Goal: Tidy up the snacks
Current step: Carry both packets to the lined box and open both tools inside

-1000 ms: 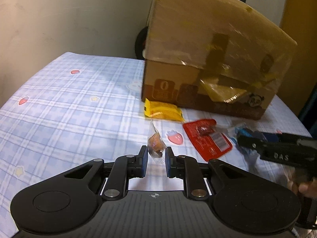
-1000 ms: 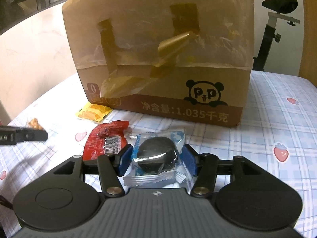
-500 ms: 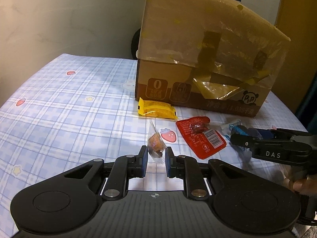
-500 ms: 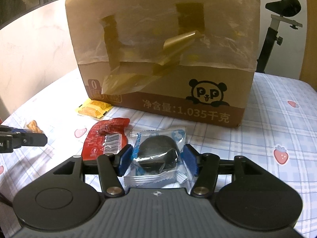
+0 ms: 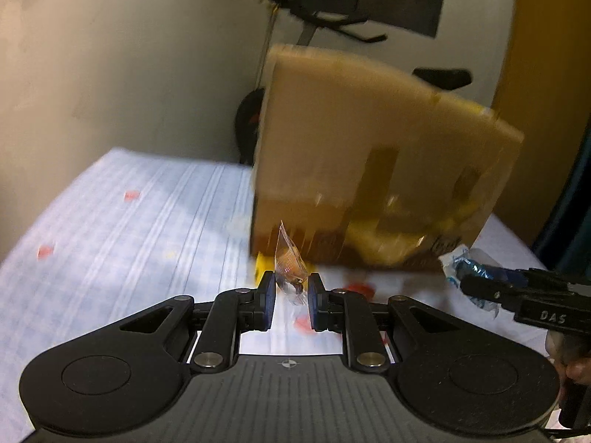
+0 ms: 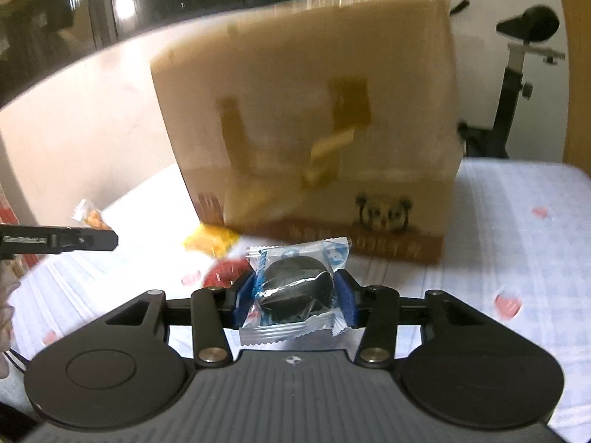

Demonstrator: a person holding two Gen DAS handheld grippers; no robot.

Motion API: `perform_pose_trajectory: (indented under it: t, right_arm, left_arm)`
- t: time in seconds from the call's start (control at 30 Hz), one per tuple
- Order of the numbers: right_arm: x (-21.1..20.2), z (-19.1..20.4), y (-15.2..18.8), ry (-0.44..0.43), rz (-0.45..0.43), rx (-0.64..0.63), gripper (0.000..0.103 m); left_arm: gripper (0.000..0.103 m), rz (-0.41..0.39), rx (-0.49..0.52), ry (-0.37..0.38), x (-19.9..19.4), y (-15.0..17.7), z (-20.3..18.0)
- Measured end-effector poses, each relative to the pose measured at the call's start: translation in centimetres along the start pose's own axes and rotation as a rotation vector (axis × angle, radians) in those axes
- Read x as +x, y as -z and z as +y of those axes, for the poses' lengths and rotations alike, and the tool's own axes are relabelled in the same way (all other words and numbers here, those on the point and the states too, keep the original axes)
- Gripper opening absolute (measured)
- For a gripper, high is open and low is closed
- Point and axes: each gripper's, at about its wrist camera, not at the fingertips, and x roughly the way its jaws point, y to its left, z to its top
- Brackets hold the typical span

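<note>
Now the left gripper [image 5: 291, 289] pinches a small clear snack packet [image 5: 290, 273] upright, while the right gripper [image 6: 297, 295] clamps a blue-wrapped dark cookie [image 6: 295, 288]; both are lifted, with the taped cardboard box [image 6: 314, 118] straight ahead, its top rim higher than either snack.

Both views are dim and warm-toned, with heavy motion blur smearing the cardboard box [image 5: 373, 170] and the checked tablecloth [image 5: 140, 229] below it. Bright glare reflects off dark glass [image 6: 122, 3] left of the box. Fisheye distortion bends the edges.
</note>
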Motion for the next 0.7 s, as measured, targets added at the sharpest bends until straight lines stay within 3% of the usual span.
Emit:
perform_pose_trajectory:
  t: [0.37,0.57,0.7]
  right_arm:
    - [-4.7,1.7,-9.9,-0.098,-0.297,-0.050,0.049]
    - [-2.6,2.0,-14.6,-0.062,-0.341,-0.098,0.049]
    - [0.4,1.4,-16.6,-0.013,-0.310,-0.076,0.049]
  left_arm:
    - [0.019,-0.194,0.100,0.124,-1.7,-9.8,-3.3]
    - [0.020,-0.232,0.102,0.160,0.6,-14.7,-5.1]
    - [0.020,-0.195,0.107,0.175,3.6,-16.6,-6.4]
